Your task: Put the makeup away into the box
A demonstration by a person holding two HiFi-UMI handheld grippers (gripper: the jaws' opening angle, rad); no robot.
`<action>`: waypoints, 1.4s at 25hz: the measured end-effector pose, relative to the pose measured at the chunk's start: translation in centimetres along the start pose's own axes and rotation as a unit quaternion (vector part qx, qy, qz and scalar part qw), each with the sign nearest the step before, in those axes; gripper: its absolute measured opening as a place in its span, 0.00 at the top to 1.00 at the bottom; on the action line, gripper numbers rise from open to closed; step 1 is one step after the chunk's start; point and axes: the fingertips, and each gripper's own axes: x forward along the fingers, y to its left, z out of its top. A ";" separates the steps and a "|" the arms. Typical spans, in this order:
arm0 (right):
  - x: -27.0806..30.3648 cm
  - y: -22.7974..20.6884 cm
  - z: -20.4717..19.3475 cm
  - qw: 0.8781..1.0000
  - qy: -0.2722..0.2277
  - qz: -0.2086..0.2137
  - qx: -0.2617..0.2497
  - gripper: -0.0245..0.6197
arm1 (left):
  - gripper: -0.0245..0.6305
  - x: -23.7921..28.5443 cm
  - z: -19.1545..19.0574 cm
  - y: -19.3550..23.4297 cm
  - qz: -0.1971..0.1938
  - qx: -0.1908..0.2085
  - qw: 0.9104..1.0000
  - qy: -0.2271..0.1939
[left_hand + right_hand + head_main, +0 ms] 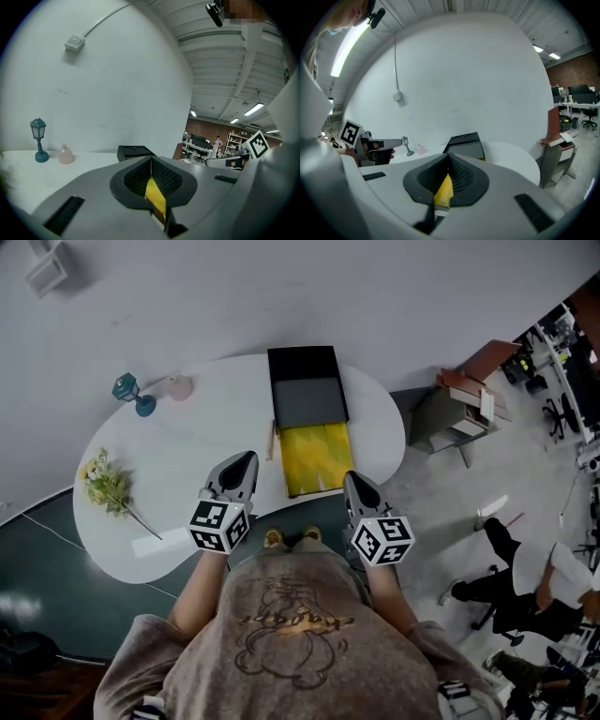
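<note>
**A:** How do the jaws stand?

**B:** Both pairs are closed and grip nothing. The left gripper (244,468) and the right gripper (357,486) hang over the near edge of the counter (216,418). They sit on either side of the yellow sheet (314,460), with their tips clear of it.

**A:** And the makeup?

**B:** None of it is in the box (309,401), which lies open towards the far side. A thin stick (272,442) lies just beside the box's left wall. It may be a brush or a pencil; it is too small to tell. A pink bottle (179,387) stands well to the left, near a teal lamp ornament (127,390).

**A:** What could go wrong?

**B:** The jaws must open before any pick, or they will only shove things about. With the stick so close to the wall, one jaw could catch the box and push it. A careless reach for the bottle could topple the lamp.

**A:** Do the views differ?

**B:** Only the head view shows the stick and the sheet meeting the box front. The left gripper view shows round recesses in the box's black half. Both gripper views show a yellow sliver behind the closed tips, probably the sheet seen through the gap.
</note>
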 end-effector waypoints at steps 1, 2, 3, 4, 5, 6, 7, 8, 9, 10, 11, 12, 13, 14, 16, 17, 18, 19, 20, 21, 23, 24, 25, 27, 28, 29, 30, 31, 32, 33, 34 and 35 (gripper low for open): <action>0.2 -0.2 0.1 1.000 0.001 0.001 0.000 0.96 | 0.93 0.2 0.0 0.1 0.001 0.000 1.000 0.001; 0.5 -0.3 0.2 1.000 0.002 0.003 0.000 0.96 | 0.93 0.4 0.0 0.2 0.004 0.000 1.000 0.002; 0.7 -0.4 0.4 1.000 0.002 0.006 -0.001 0.96 | 0.93 0.6 0.1 0.2 0.006 0.001 1.000 0.003; 1.0 -0.6 0.6 1.000 0.002 0.008 -0.001 0.96 | 0.93 0.9 0.1 0.3 0.009 0.001 1.000 0.004; 1.2 -0.7 0.8 1.000 0.002 0.011 -0.001 0.96 | 0.93 1.1 0.1 0.4 0.012 0.001 1.000 0.005; 1.5 -0.9 1.0 1.000 0.002 0.013 -0.002 0.96 | 0.93 1.4 0.1 0.4 0.014 0.002 1.000 0.005; 1.7 -1.1 1.2 1.000 0.002 0.015 -0.002 0.96 | 0.93 1.6 0.2 0.3 0.016 0.002 1.000 0.005; 1.9 -1.2 1.4 1.000 0.001 0.017 -0.003 0.96 | 0.93 1.7 0.3 0.3 0.017 0.004 1.000 0.005; 2.1 -1.4 1.6 1.000 0.001 0.019 -0.003 0.96 | 0.93 1.9 0.4 0.3 0.019 0.004 1.000 0.005; 2.3 -1.5 1.9 1.000 0.000 0.021 -0.004 0.96 | 0.93 2.0 0.5 0.3 0.021 0.005 1.000 0.005; 2.6 -1.6 2.2 1.000 -0.001 0.023 -0.005 0.96 | 0.93 2.2 0.5 0.3 0.023 0.004 1.000 0.004; 2.8 -1.7 2.4 1.000 -0.003 0.025 -0.006 0.96 | 0.93 2.4 0.6 0.3 0.025 0.003 1.000 0.004; 3.0 -1.7 2.6 1.000 -0.004 0.027 -0.007 0.96 | 0.93 2.5 0.6 0.3 0.026 0.002 1.000 0.003; 3.1 -1.8 2.7 1.000 -0.005 0.029 -0.007 0.96 | 0.93 2.6 0.5 0.3 0.027 0.001 1.000 0.003; 3.4 -1.8 2.9 0.999 -0.007 0.032 -0.007 0.96 | 0.93 2.8 0.4 0.3 0.027 -0.001 1.000 0.003; 3.6 -1.9 2.9 0.999 -0.007 0.034 -0.007 0.96 | 0.93 3.0 0.4 0.3 0.029 0.000 1.000 0.003; 3.7 -2.0 3.0 0.999 -0.007 0.035 -0.007 0.96 | 0.92 3.1 0.4 0.3 0.032 0.003 0.999 0.004; 3.7 -2.0 3.0 0.999 -0.007 0.037 -0.007 0.96 | 0.92 3.2 0.4 0.3 0.035 0.006 0.999 0.004; 3.8 -2.2 3.1 0.999 -0.006 0.039 -0.006 0.96 | 0.92 3.3 0.5 0.3 0.039 0.009 0.999 0.003; 3.8 -2.3 3.1 0.999 -0.006 0.040 -0.005 0.96 | 0.92 3.4 0.5 0.4 0.043 0.010 0.999 0.003; 4.0 -2.5 3.0 0.999 -0.005 0.041 -0.003 0.96 | 0.90 3.6 0.4 0.5 0.047 0.010 0.999 0.004; 4.0 -2.7 3.0 0.999 -0.005 0.041 -0.002 0.96 | 0.87 3.8 0.4 0.5 0.047 0.009 0.999 0.006; 4.1 -2.8 3.0 0.999 -0.004 0.041 -0.001 0.96 | 0.85 3.9 0.4 0.5 0.047 0.008 0.999 0.007; 4.1 -3.1 3.1 0.999 -0.004 0.041 0.002 0.96 | 0.82 4.1 0.4 0.4 0.048 0.005 0.999 0.010; 4.1 -3.3 3.1 0.999 -0.003 0.042 0.002 0.96 | 0.81 4.2 0.4 0.4 0.050 0.004 0.999 0.011; 4.2 -3.4 3.1 0.999 -0.003 0.042 0.003 0.96 | 0.78 4.2 0.4 0.4 0.052 0.004 0.999 0.011; 4.2 -3.5 3.0 0.999 -0.002 0.043 0.004 0.96 | 0.76 4.3 0.4 0.4 0.054 0.005 0.998 0.011; 4.2 -3.7 3.0 0.999 -0.002 0.043 0.005 0.96 | 0.75 4.4 0.4 0.4 0.055 0.007 0.998 0.011; 4.2 -3.8 3.0 0.999 -0.002 0.043 0.006 0.96 | 0.74 4.5 0.4 0.4 0.056 0.008 0.998 0.011; 4.2 -3.9 3.0 0.999 -0.003 0.042 0.008 0.96 | 0.72 4.7 0.4 0.4 0.056 0.010 0.998 0.011; 4.1 -4.1 3.0 0.999 -0.003 0.042 0.010 0.96 | 0.71 4.7 0.4 0.3 0.056 0.011 0.998 0.012; 4.1 -4.2 2.9 0.999 -0.004 0.041 0.011 0.96 | 0.69 4.8 0.3 0.3 0.057 0.012 0.998 0.013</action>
